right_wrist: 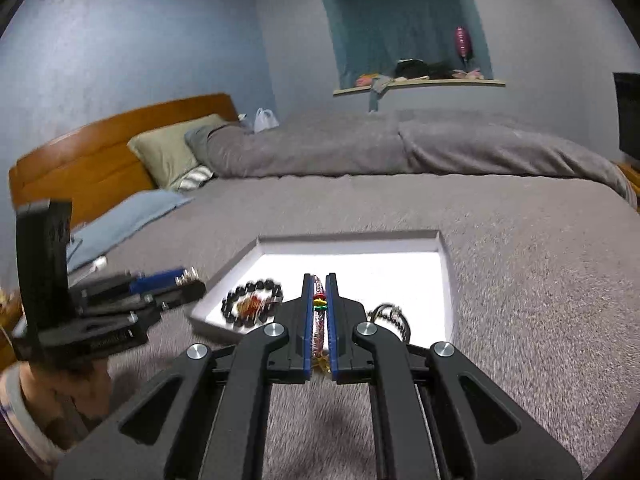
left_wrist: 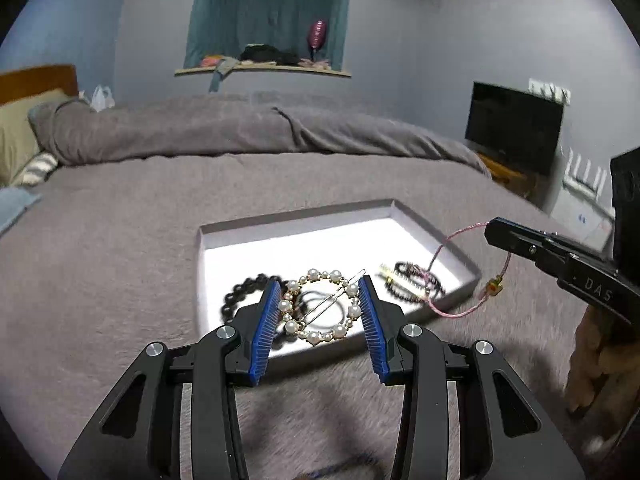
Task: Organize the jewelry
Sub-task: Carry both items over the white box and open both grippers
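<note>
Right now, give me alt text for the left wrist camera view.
The left gripper holds a round pearl hair clip between blue ribbed pads over a shallow white tray on a grey bedspread. At right, the right gripper dangles a pink cord bracelet; black bead bracelets lie in the tray.

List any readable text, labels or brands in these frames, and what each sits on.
"DAS": pale letters on the black body of the right gripper in the left wrist view; the word looks cut off, the rest unreadable.
Small blue mark on the white box by the wall: too small to read.
Right wrist view: no legible text.
</note>
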The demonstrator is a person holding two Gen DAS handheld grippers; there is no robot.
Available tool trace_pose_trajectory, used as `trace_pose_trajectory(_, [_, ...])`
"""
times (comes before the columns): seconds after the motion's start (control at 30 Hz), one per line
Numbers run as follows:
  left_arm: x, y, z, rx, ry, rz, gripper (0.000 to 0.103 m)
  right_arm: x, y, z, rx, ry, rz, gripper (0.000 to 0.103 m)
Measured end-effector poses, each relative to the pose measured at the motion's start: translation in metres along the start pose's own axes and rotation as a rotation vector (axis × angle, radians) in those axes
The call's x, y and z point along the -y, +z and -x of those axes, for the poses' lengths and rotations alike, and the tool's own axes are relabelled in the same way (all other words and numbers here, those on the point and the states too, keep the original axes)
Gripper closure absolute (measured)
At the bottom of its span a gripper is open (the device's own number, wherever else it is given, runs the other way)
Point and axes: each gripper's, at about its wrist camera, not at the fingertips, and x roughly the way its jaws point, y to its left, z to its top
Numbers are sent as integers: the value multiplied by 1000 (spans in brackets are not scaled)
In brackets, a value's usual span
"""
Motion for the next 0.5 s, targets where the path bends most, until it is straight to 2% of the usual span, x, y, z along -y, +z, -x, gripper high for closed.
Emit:
trace_pose_trajectory(0.2, [11, 4, -25, -8, 34, 7, 61, 12, 10, -19, 9, -9, -37, 97])
trace_pose_trajectory(0.5, [0, 5, -55, -47, 92, 76, 61, 36, 5, -51, -32, -46, -113, 97])
